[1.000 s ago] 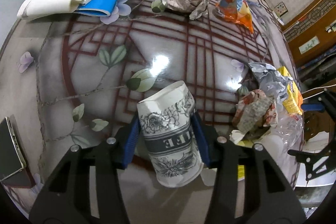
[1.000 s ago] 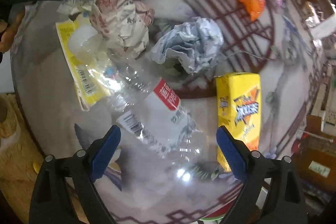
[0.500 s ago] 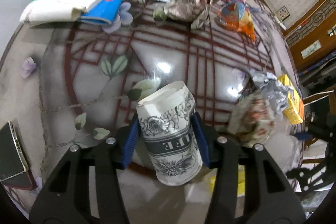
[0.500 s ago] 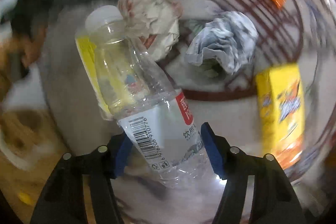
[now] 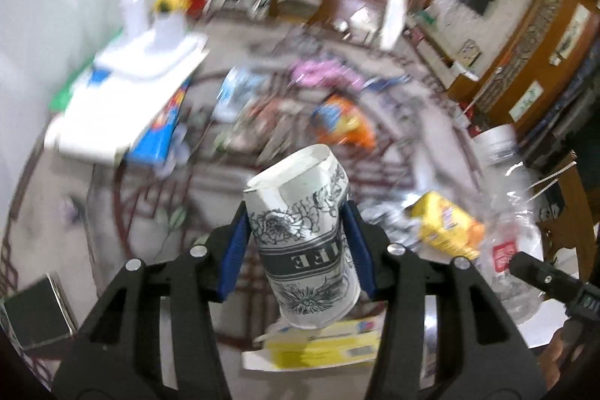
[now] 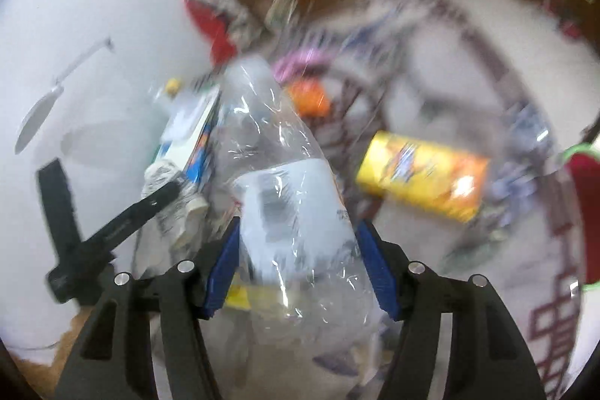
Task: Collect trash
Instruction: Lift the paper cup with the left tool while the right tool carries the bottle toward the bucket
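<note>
trash is in both my tongs now. my left gripper has its blue pads pressed on the sides of a white paper cup with black flower drawings, jaws narrowed to the cup's width, and the cup is clear of the round glass-topped table with the red lattice pattern. my right gripper is clamped on a crumpled clear plastic bottle with a white label, jaws about half way in; the bottle's neck points away from me, above the table.

both views are smeared, so i judge the step in hand to be carrying the two pieces to wherever the trash goes; no bin shows in either view. to do it well i would keep the squeeze on the cup light, since its rim is already dented out of round and more force would fold it. the bottle is thin and springy, so i would hold steady pressure and avoid quick wrist rolls that could let it slip. a yellow snack box and an orange wrapper lie on the table for later.

writing: the cup's dark band reads "FEE", upside down, probably the end of "coffee". the bottle's label shows only a blurred barcode patch; i cannot read it.
</note>
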Demonstrator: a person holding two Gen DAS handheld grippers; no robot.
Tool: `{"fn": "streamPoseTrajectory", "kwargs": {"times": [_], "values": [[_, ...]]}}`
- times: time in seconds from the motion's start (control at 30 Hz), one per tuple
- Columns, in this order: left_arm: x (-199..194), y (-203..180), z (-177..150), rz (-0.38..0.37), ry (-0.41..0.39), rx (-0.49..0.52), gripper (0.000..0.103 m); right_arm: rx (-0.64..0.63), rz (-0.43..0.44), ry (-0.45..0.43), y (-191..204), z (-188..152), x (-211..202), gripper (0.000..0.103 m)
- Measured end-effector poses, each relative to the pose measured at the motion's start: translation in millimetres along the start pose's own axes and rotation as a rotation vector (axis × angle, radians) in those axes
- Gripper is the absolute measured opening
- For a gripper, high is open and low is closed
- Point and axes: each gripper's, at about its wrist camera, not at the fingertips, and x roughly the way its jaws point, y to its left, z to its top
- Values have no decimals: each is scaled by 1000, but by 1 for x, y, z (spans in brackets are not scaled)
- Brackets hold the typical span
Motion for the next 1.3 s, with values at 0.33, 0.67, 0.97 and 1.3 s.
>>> {"fn": "streamPoseTrajectory", "kwargs": {"times": [0.33,0.67,0.97,1.3], "values": [[-35,-68,7,-73,-99,149,48,-67,-133,-72,9,-4,-20,37],[-30,-59,-6,-90,-48,107,48,59,-203,0,-44,-37,-3,65],[-40,-60,-15,-99,-61,94,48,37,-180,85,-50,-24,-11,72],[-36,-49,-14,-73,-54,58,48,-258,-247,483,-38,-93,19,77]]}}
